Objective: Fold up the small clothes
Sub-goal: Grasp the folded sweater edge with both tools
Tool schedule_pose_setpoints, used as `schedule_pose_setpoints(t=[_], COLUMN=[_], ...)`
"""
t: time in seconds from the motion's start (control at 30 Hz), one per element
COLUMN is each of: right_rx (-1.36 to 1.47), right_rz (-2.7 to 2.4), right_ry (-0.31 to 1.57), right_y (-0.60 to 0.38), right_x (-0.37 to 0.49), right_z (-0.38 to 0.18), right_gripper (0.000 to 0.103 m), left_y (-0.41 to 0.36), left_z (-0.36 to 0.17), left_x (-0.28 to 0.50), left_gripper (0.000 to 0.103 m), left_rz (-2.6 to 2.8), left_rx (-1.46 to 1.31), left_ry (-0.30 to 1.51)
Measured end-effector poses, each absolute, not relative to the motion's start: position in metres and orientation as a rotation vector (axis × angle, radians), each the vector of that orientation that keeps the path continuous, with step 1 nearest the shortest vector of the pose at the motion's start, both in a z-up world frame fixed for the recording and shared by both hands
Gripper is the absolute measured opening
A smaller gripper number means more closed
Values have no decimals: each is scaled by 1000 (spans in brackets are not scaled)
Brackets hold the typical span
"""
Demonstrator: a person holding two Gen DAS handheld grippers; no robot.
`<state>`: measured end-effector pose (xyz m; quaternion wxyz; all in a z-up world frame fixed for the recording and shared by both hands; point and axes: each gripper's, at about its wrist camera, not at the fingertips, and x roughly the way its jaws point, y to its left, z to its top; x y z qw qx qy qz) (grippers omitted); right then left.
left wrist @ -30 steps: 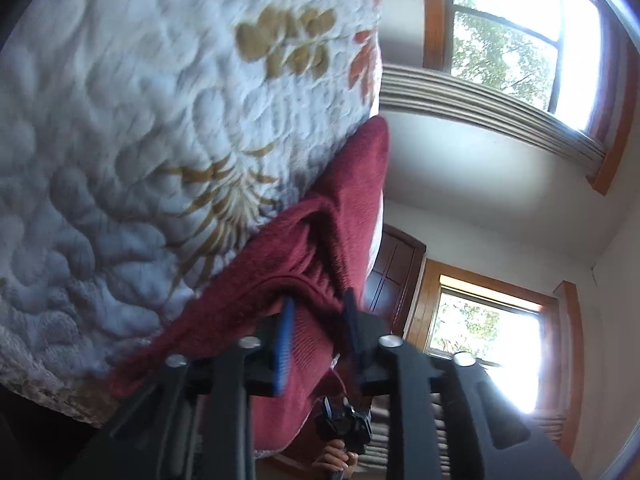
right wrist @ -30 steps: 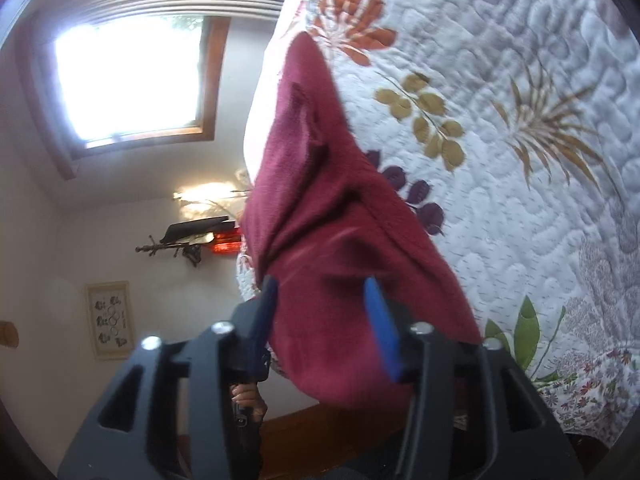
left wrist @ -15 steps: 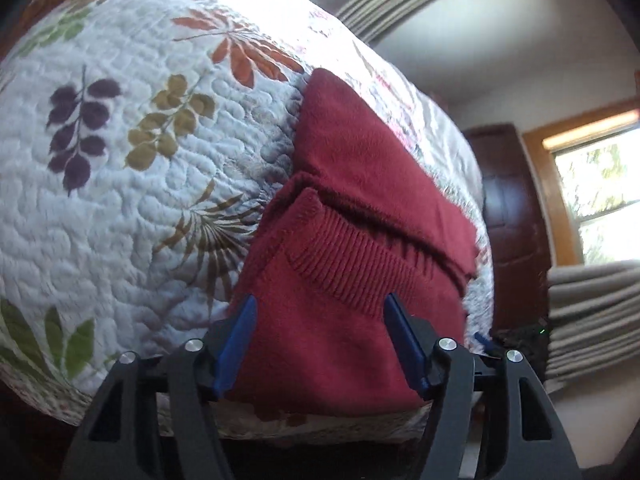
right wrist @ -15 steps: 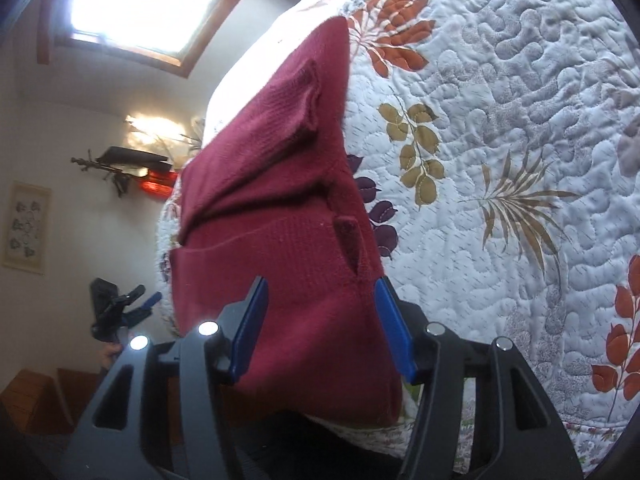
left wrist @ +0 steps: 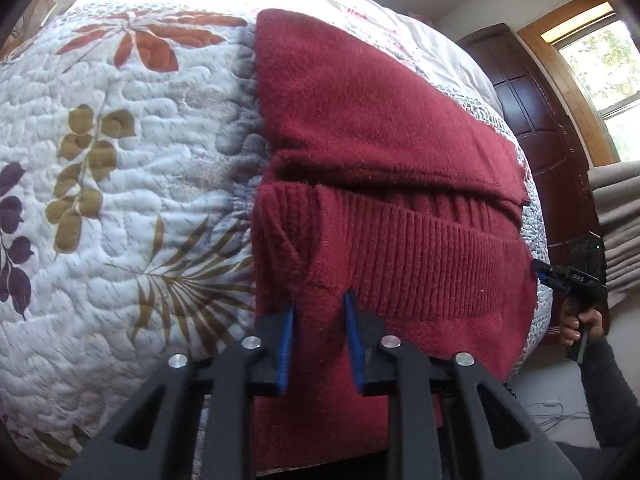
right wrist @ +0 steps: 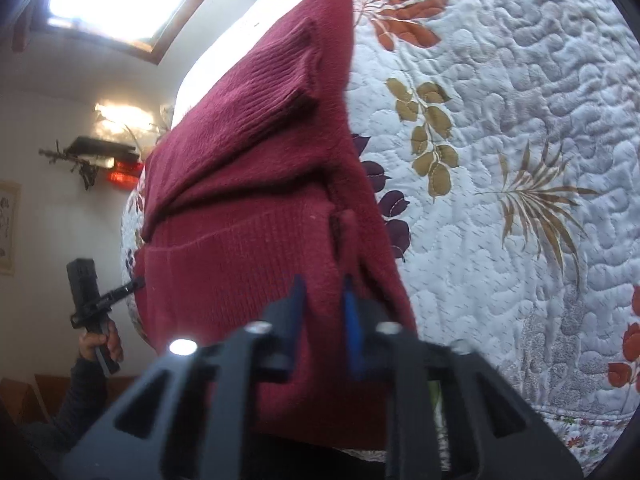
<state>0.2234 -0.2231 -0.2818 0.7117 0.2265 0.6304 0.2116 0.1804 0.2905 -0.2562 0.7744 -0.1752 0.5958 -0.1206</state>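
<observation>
On the bed, over a white quilt (left wrist: 120, 208) printed with rust, olive and purple leaves, lies a dark red knit sweater (left wrist: 380, 128), partly folded. Far part flat on the quilt; nearer part, with its ribbed band (left wrist: 432, 264), doubled up so the band runs across the middle, and the near edge hangs toward the cameras over the bed's side.

Left wrist view: left tongs (left wrist: 318, 320) clenched on a pinch of the sweater near its left corner, blue pads close together with a ridge of knit bunched between them. At far right of this view the right tongs (left wrist: 556, 276) touch the sweater's right edge, held by a hand (left wrist: 580, 320) in a dark sleeve; grip there too small to judge from this side.

Right wrist view: right tongs (right wrist: 322, 292) also clenched on the sweater (right wrist: 248, 184), a fold of fabric standing up between the pads, close to the garment's right edge beside the quilt (right wrist: 520, 120). Left tongs (right wrist: 134, 282) show at far left, touching the sweater's left edge.

Dark wooden door (left wrist: 532, 128) and a bright window (left wrist: 600, 56) beyond the bed.
</observation>
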Motion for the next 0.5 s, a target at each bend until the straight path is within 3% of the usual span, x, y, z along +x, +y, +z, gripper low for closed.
schedule_pose_setpoints(t=[0.13, 0.2, 0.23, 0.43, 0.5], right_rx=[476, 453, 451, 451, 458], right_rz=[492, 481, 479, 454, 463], right_ry=[1386, 1391, 1391, 1387, 1390], right_y=[-219, -222, -225, -226, -233], right_x=[222, 224, 224, 229, 231], right_z=[-276, -278, -279, -281, -283], right_gripper=[16, 19, 19, 39, 39], left_y=[278, 273, 272, 283, 287], left_z=[-242, -241, -242, -247, -247], left_x=[175, 176, 177, 188, 189], left_gripper=[19, 43, 63, 66, 66], left_rz=[-280, -285, -285, -257, -269], left_rx=[-294, -283, -287, -397, -421], left_ry=[1258, 1253, 1245, 1239, 1236])
